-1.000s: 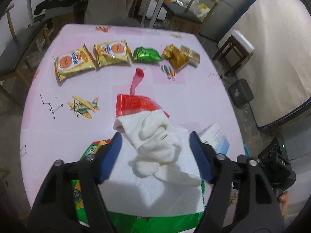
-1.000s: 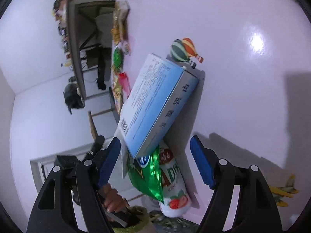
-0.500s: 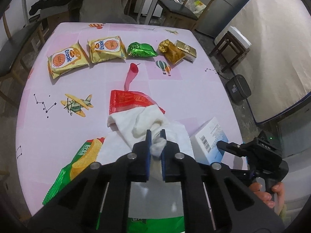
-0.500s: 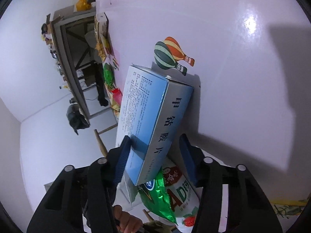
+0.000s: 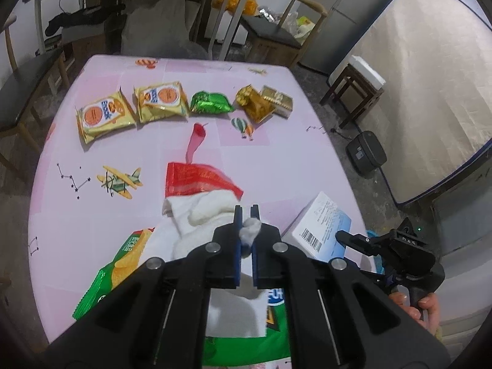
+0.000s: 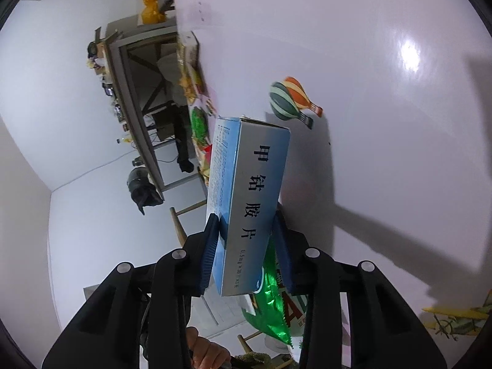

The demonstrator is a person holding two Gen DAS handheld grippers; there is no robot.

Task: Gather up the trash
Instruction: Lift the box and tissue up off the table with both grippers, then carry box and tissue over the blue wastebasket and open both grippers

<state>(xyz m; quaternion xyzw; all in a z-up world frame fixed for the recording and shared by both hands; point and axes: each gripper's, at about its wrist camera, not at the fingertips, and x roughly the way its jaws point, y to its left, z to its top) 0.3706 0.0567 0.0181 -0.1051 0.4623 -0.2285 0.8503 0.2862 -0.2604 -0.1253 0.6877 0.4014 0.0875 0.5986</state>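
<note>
left tool [image 5: 246, 215] pinches crumpled white tissue [image 5: 215, 212]; right tool [image 6: 246, 246], just closing, clamps blue-white box [image 6: 246, 196]

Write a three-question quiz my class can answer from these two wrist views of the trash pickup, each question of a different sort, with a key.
1. True or false: the left gripper is shut on the white tissue.
2. What is clamped in the right gripper? A) a green snack bag B) the blue medicine box C) a red wrapper
3. In the left wrist view, how many yellow snack packets lie in the row at the far side of the pink table?

Key
1. True: its pads pinch a tuft of tissue.
2. B: both pads press on the box's sides.
3. Two: one yellow packet and a second beside it.
</note>
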